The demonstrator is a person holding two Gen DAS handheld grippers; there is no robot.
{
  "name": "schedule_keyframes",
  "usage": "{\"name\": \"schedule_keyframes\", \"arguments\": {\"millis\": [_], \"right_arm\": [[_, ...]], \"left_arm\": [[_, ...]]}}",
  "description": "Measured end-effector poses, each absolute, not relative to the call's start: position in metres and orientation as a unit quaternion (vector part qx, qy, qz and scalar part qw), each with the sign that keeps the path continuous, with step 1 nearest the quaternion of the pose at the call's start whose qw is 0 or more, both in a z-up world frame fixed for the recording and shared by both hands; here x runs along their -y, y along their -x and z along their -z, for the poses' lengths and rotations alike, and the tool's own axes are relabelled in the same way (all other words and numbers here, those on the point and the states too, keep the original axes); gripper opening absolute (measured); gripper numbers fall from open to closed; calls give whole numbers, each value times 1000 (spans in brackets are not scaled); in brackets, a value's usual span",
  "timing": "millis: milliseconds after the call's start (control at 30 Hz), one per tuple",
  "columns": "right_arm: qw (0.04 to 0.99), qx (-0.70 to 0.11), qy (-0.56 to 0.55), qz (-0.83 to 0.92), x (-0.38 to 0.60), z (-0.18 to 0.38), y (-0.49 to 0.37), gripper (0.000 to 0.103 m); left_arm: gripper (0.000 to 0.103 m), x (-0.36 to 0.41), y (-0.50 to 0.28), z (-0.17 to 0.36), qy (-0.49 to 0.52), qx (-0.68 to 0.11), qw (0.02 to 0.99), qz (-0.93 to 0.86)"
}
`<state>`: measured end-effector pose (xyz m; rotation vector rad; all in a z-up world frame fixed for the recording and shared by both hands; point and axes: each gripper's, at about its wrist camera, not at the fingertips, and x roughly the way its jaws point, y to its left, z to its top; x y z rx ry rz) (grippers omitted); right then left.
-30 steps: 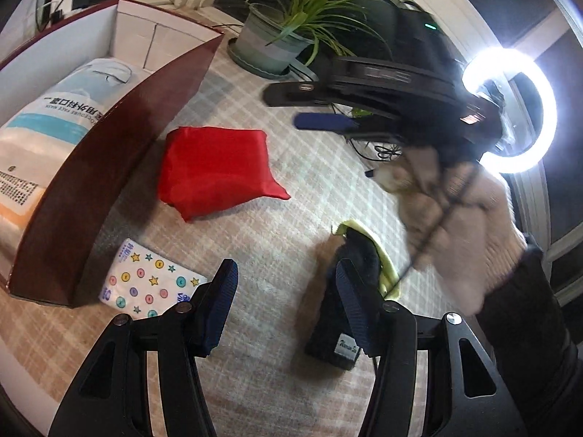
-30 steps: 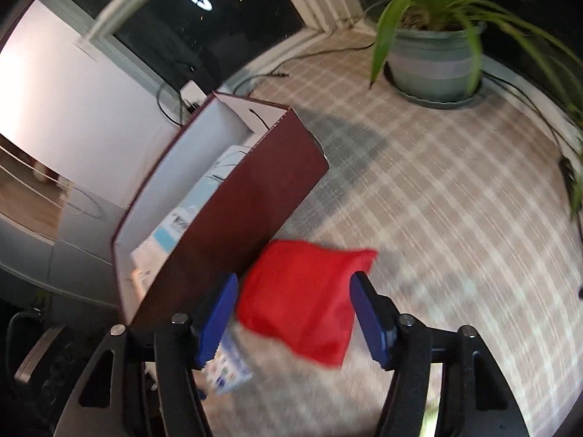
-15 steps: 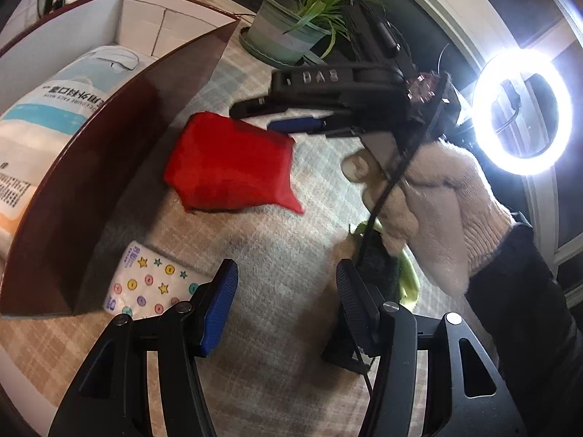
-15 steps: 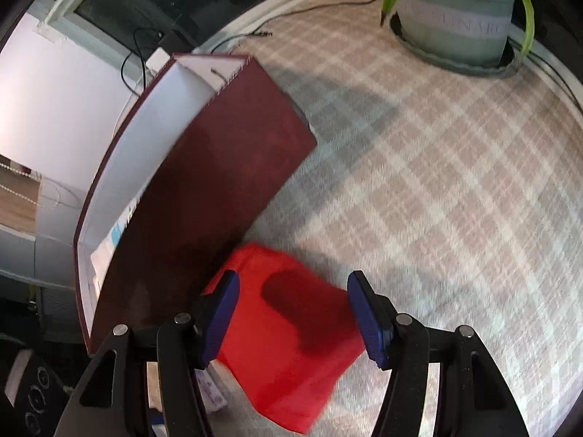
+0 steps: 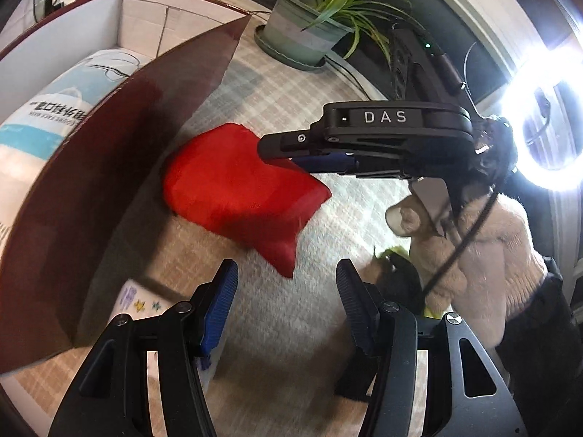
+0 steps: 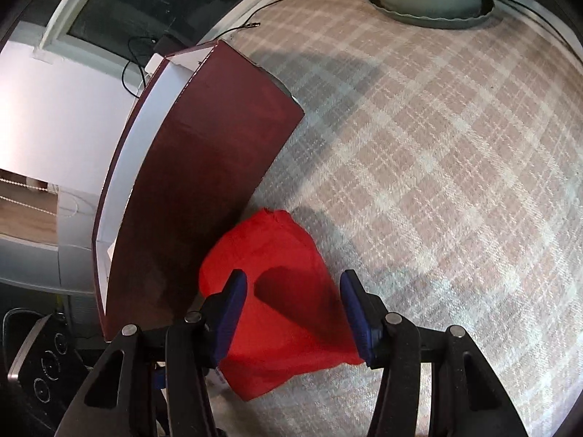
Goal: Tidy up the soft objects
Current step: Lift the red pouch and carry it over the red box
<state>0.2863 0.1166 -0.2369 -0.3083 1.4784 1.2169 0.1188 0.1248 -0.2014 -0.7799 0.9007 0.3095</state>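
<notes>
Right gripper (image 6: pixel 293 304) lowered over red cloth pouch (image 6: pixel 277 306); jaws just been closing, pouch between them. Left gripper (image 5: pixel 286 300) shifted nearer pouch, jaws unchanged.

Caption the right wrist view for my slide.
Right gripper, jaws closing, straddles the red cloth bag beside the maroon box on a plaid tablecloth.

The red pouch (image 6: pixel 269 291) looked like soft matt cloth, creased. The plaid cloth (image 6: pixel 437 167) covering the worktop was coarsely woven. The box (image 5: pixel 109 153) had smooth, faintly glossy maroon card outside and matt white inside. Each tool (image 5: pixel 286 306) showed matt black plastic, ribbed blue pads (image 5: pixel 222 302) and metal screws. The glove (image 5: pixel 484 255) was fuzzy knit.
</notes>
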Motion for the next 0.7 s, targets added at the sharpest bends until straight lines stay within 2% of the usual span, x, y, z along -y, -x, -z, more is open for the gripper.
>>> {"name": "schedule_keyframes", "arguments": {"millis": [333,700], "right_arm": [[558,-637,129,-516,-121,246,-284,49],[556,-638,124,-518,-105,244,-276,44]], "left_arm": [[55,-144,-136,224,392,-433,793,-169],[47,-138,-144,224,371,-436,805,-157]]}}
